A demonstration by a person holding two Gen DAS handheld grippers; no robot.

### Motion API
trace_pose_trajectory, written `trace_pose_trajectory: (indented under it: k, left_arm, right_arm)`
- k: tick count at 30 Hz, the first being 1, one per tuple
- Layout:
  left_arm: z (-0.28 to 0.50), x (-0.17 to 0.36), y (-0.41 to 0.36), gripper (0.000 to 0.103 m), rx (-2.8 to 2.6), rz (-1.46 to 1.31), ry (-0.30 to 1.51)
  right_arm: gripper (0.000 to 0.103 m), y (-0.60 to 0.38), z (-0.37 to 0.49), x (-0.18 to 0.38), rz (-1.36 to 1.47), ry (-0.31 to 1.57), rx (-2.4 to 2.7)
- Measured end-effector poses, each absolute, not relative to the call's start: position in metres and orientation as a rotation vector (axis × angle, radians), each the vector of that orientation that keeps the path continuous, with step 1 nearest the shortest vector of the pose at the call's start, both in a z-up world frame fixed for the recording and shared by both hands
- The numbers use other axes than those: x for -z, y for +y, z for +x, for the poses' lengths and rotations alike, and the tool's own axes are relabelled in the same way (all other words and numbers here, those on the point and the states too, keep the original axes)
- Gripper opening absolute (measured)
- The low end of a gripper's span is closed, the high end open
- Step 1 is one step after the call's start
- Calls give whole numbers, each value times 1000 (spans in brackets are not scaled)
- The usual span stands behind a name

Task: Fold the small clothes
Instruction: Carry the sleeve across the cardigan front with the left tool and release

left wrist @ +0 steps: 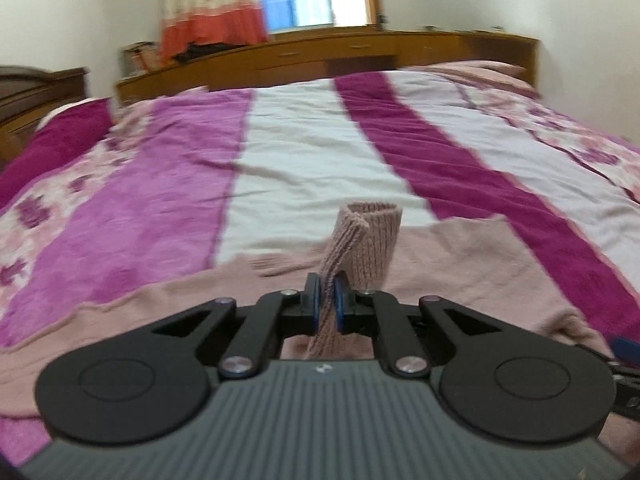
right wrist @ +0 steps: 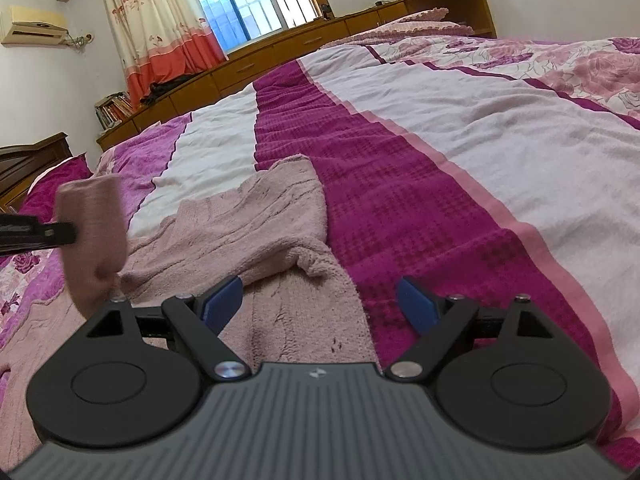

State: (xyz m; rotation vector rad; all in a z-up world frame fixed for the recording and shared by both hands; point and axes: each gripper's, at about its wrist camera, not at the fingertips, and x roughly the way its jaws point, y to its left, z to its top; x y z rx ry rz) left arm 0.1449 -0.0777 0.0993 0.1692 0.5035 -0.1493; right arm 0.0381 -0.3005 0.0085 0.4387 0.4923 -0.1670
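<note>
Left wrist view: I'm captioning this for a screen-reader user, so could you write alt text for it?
The left hand-held gripper is shut on the ribbed sleeve of a pale pink knitted sweater, holding it above the rest of the garment. The sweater lies on a bedspread striped in magenta, pink and white.

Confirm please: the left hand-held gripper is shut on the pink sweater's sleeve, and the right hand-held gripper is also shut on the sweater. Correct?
Not quite. The left hand-held gripper is shut on the sleeve, but the right hand-held gripper is open, holding nothing above the sweater, as the right wrist view shows.
</note>
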Motion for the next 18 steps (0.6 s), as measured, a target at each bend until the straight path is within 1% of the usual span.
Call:
trace_pose_trajectory:
  k: [6,12,16,17,18]
  left_arm:
    - [147,-95,-26,9,15,119,540]
    - [143,-74,13,10,-61,66,613]
    - [142,-53,21,14,-71,69,686]
    - [142,-47,22,15,-70,74,707]
    - [142,-41,24,21,-76,75,726]
  right_arm:
    - [90,-299,38,-8,421,491,170]
    - [90,-297,38,-8,404,491,173]
    - [90,-294,39,-8,390,492,176]
    - [90,-294,39,-7,386,492,176]
    - [90,-293,39,-7,382,492,175]
